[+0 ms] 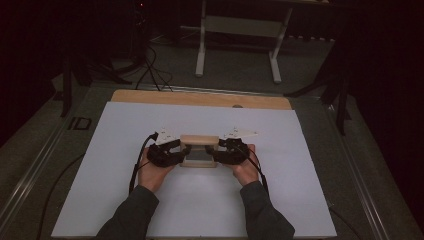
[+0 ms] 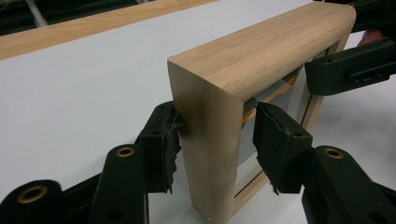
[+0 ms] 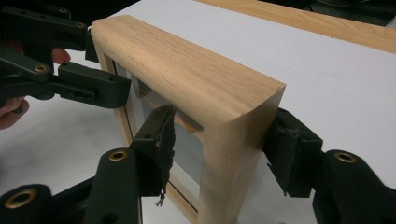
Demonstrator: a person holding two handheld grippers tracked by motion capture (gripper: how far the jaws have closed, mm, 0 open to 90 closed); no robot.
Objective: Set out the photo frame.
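the wooden frame (image 1: 199, 151) stands upright mid-sheet on the white sheet (image 1: 125, 200), its long axis running between the hands; the left gripper (image 2: 217, 135) brackets one end post, one pad touching and one apart, the right gripper (image 3: 219, 140) straddles the other post

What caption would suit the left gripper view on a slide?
Left hand-held gripper straddles one side of an upright wooden frame on the white table sheet.

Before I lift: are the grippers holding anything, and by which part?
Cannot be told. The left gripper and right gripper each straddle one end post of the upright wooden frame, one pad touching, the other seemingly just off it.
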